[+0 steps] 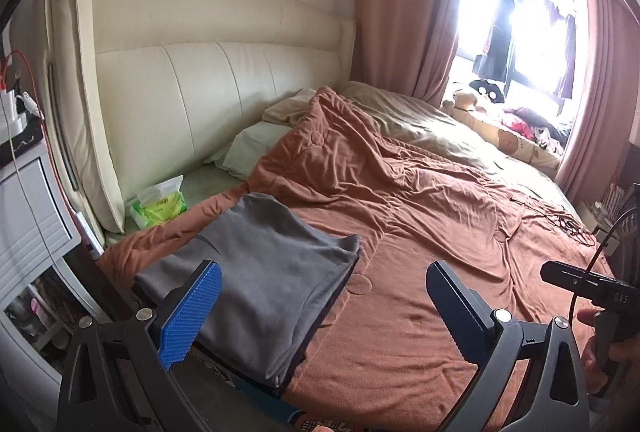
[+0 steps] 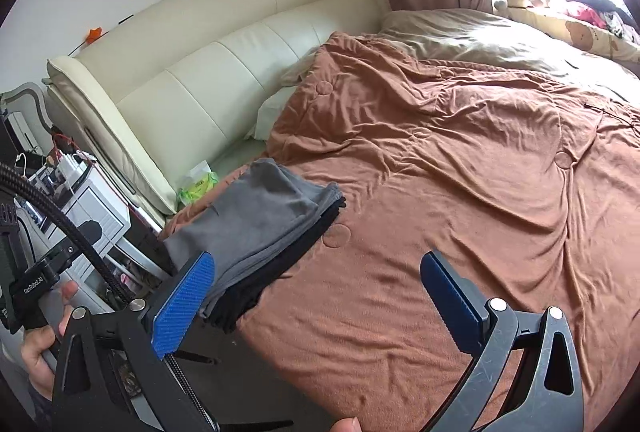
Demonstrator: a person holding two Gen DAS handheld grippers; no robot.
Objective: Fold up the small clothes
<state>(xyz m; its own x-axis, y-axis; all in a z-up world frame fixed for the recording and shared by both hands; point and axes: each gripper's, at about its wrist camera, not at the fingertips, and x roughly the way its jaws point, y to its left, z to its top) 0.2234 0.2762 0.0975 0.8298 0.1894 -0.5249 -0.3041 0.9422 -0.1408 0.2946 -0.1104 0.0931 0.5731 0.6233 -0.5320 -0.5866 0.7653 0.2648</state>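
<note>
Operator: Report claw status, nearest items first.

Technician: Left claw [image 1: 324,306]: jaws spread wide, nothing between them. Right claw [image 2: 318,296]: jaws spread wide, likewise empty. Both stand above the brown quilt [image 1: 420,232], clear of the cloth.

Operator: Locate the workpiece.

Technician: A folded grey garment [image 1: 260,264] lies on top of a stack of folded dark clothes [image 2: 260,292], at the near left edge of the bed. Beyond it, a green tissue pack [image 1: 160,206] sits by the cream headboard [image 1: 224,92].

Operator: Current step?

Technician: Judged: one fold cycle is complete and the item is released. No unfolded garment is visible on the quilt. The next move requires finding another small garment, out of view, and laying it flat on the clear quilt.
</note>
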